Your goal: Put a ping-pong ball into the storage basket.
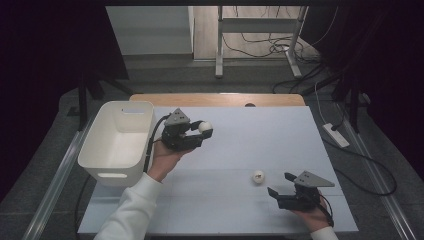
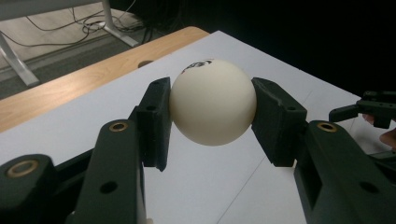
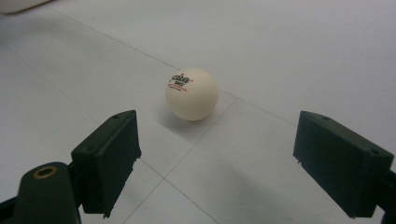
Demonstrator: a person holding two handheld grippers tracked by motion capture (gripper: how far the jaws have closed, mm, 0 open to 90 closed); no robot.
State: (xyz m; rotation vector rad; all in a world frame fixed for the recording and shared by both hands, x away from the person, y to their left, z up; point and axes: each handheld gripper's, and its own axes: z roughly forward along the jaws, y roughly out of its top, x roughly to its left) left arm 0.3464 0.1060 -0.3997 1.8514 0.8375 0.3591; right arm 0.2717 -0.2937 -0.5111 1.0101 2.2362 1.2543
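A: High view showed the left hand-held gripper (image 1: 199, 131) clamped on 1 ball (image 1: 205, 127), lifted beside the white bin (image 1: 100, 145). Had anything gone in?

B: Hard to say; the bin's floor looked bare, though its near wall hid part. Judging by that, both balls were left.

A: And the right hand-held gripper (image 1: 281, 183)?

B: Jaws wide apart, gripping nothing, on the worktop (image 1: 250, 150) just short of the 2nd ball (image 3: 192, 94).

A cream ball (image 2: 212, 102) with dark print on top was held at centre frame, pinched between the left gripper (image 2: 211, 119) pads. White table surface (image 2: 70, 126) was seen beneath. The other gripper (image 2: 369, 109) was noted at right edge.
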